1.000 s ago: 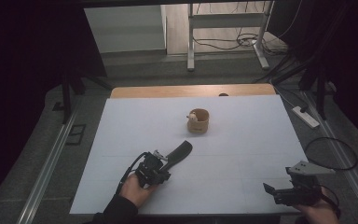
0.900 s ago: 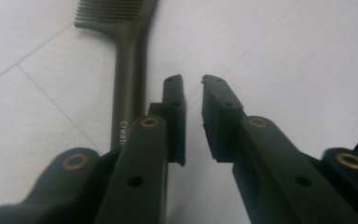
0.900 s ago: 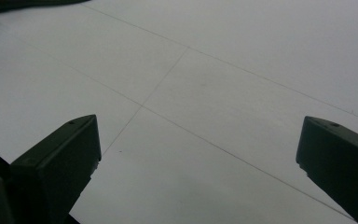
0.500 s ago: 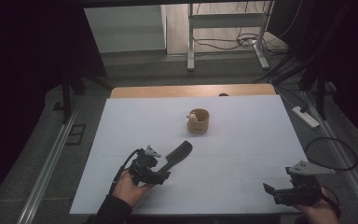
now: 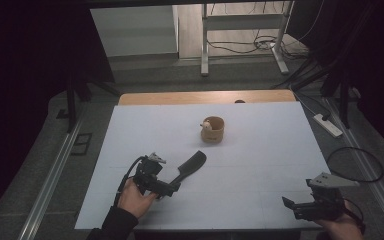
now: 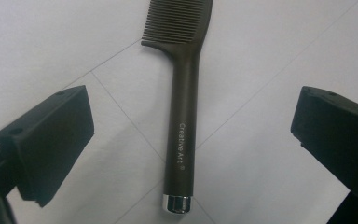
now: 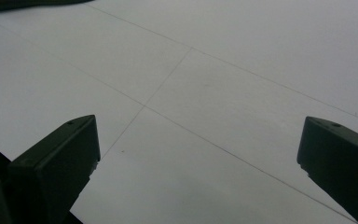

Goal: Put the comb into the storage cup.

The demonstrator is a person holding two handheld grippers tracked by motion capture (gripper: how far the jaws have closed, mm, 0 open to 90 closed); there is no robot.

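Observation:
A dark brown comb (image 5: pixel 190 167) lies flat on the white table (image 5: pixel 260 150), left of centre. In the left gripper view the comb (image 6: pixel 182 130) has its handle between the two jaws, the silver cap nearest the camera and the teeth pointing away. My left gripper (image 6: pixel 193 100) is open. Its jaws have just been opening, and the pads stand well clear of the handle on both sides. In the high view the left gripper (image 5: pixel 169 186) sits at the handle's end. My right gripper (image 5: pixel 292 206) rests at the near right corner, and in the right gripper view it (image 7: pixel 200 126) is open over bare table.
A small tan round cup (image 5: pixel 212 129) with a pale object at its rim stands beyond the comb, near the table's middle. A wooden strip (image 5: pixel 205 96) borders the far edge. Cables and a power strip (image 5: pixel 327 125) lie on the floor to the right.
The left gripper's jaws have opened and let go of the comb's handle, and the left hand has shifted slightly back. The comb stays on the table. The right gripper has not moved.

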